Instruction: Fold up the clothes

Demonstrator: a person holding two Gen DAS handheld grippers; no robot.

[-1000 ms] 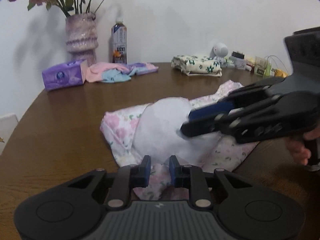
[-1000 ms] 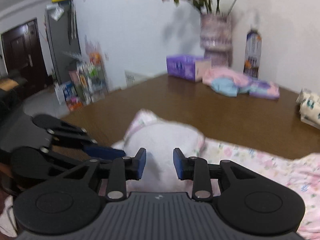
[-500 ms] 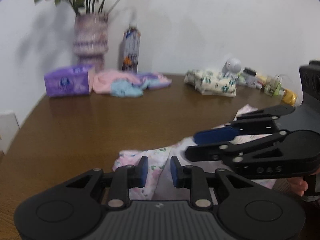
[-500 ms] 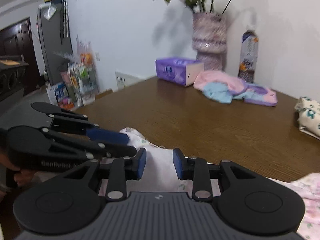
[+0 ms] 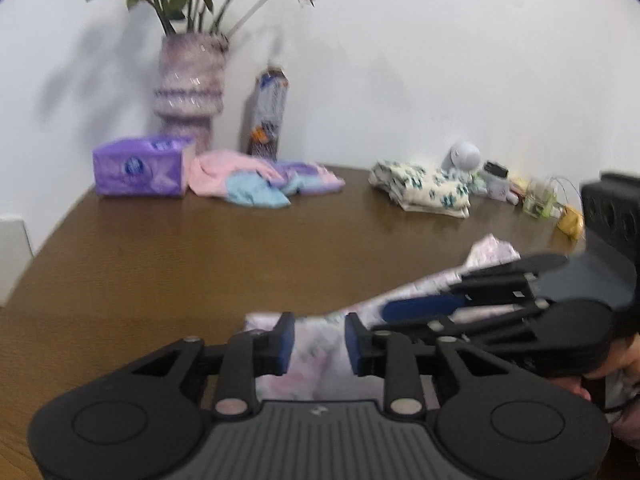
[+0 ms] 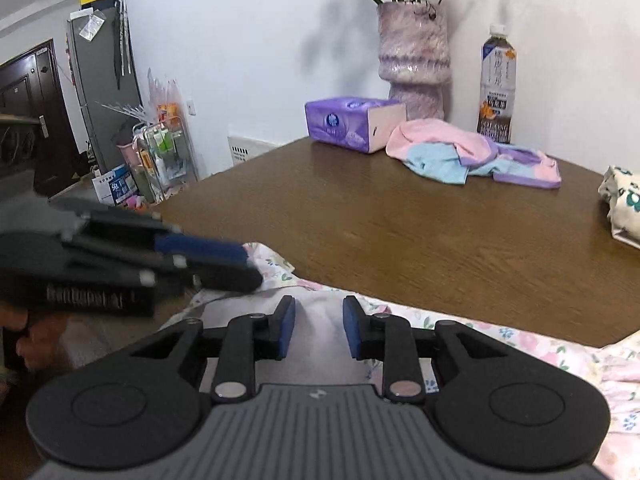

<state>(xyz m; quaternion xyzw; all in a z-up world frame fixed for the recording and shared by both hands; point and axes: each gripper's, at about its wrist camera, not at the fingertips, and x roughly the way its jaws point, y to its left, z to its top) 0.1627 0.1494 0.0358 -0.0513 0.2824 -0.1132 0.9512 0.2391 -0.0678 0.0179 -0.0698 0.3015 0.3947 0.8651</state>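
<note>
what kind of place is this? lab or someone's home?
Most likely a home, probably a dining or living area. A brown wooden table carries a vase of flowers, a tissue box and loose clothes; beyond it stand a fridge-like appliance and a dark door.

Table (image 6: 440, 240): brown wood, fine grain, satin sheen. Floral garment (image 6: 552, 356): thin soft cloth, matt, pale pink w/ small flower print; creased. Left gripper (image 5: 320, 340) & right gripper (image 6: 319, 330): matt black plastic bodies, ribbed grey top, blue matt pads (image 6: 287, 326), small shiny metal pins. Tissue pack (image 6: 348, 124): glossy purple plastic wrap. Vase (image 6: 414, 60): rough, mottled purple-white surface, slight glaze. Bottle (image 6: 498, 88): clear plastic, glossy printed label. Pink-blue-purple cloth pile (image 6: 464, 156): soft, fleecy, matt. Wall (image 5: 440, 60): smooth white paint.
</note>
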